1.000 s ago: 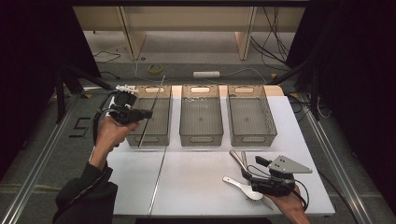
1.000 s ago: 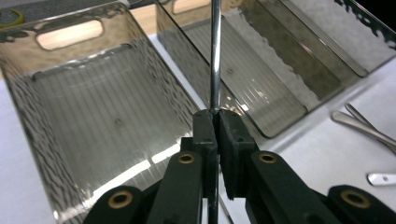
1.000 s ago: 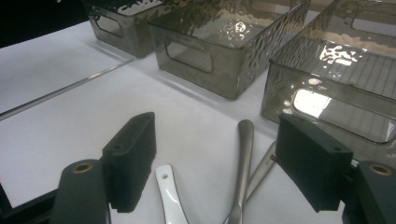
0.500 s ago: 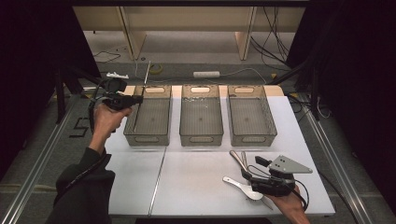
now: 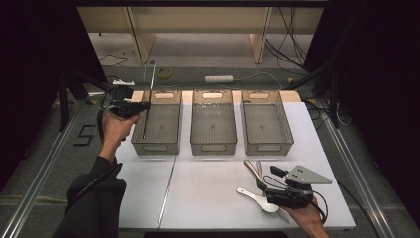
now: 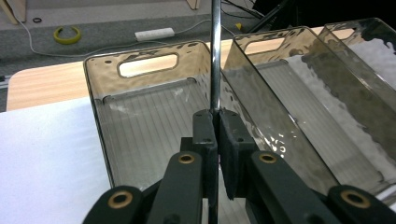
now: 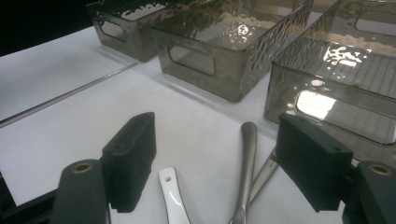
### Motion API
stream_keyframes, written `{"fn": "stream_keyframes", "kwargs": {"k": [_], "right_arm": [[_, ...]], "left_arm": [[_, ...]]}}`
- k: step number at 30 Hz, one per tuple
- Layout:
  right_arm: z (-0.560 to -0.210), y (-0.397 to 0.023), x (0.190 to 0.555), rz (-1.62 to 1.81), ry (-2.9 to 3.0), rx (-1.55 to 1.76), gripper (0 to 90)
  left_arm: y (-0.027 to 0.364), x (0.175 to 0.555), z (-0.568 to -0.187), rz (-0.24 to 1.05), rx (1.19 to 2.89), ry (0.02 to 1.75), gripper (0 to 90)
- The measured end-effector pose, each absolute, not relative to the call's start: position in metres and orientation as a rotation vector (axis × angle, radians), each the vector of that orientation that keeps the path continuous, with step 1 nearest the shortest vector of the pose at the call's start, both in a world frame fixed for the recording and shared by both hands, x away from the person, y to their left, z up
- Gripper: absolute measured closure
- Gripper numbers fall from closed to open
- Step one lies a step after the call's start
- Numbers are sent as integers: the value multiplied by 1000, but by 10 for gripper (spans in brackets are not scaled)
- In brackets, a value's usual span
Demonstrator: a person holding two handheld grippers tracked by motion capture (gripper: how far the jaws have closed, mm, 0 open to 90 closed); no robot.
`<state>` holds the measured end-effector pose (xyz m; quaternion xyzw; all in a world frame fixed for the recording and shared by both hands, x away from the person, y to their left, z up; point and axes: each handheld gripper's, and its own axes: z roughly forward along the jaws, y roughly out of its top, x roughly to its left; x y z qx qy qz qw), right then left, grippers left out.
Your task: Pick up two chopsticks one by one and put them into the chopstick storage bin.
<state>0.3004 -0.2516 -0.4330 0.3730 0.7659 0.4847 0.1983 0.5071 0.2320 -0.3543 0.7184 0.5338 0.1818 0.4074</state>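
Observation:
My left gripper [image 5: 145,104] is shut on a thin shiny metal rod [image 5: 148,101], held over the left edge of the left smoky clear bin [image 5: 156,148]. In the left gripper view the rod [image 6: 215,51] rises straight up from the pressed pads of the left gripper [image 6: 217,128] above that bin [image 6: 100,135]. My right gripper [image 5: 262,184] rests open near the table's front right. Between its spread jaws [image 7: 215,158] lie a white spoon [image 7: 172,198] and two metal utensil handles [image 7: 247,149]. The white spoon [image 5: 253,197] and the metal utensils [image 5: 252,167] lie side by side.
A middle bin [image 5: 213,148] and a right bin [image 5: 266,148] stand in a row with the left one at the back of the white table [image 5: 208,198]. Beyond the table edge, cables and a yellow ring [image 5: 165,73] lie on the floor.
The left hand has moved up the picture and slightly left, carrying the rod toward the far end of the left bin. The right gripper has stayed put.

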Motion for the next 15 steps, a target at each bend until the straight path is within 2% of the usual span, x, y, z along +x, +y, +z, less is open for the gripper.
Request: {"fn": "stream_keyframes", "kwargs": {"k": [15], "right_arm": [[-431, -251, 299, 1363, 2143, 1029, 299]], "left_arm": [[239, 503, -374, 497, 1819, 1359, 853]]}}
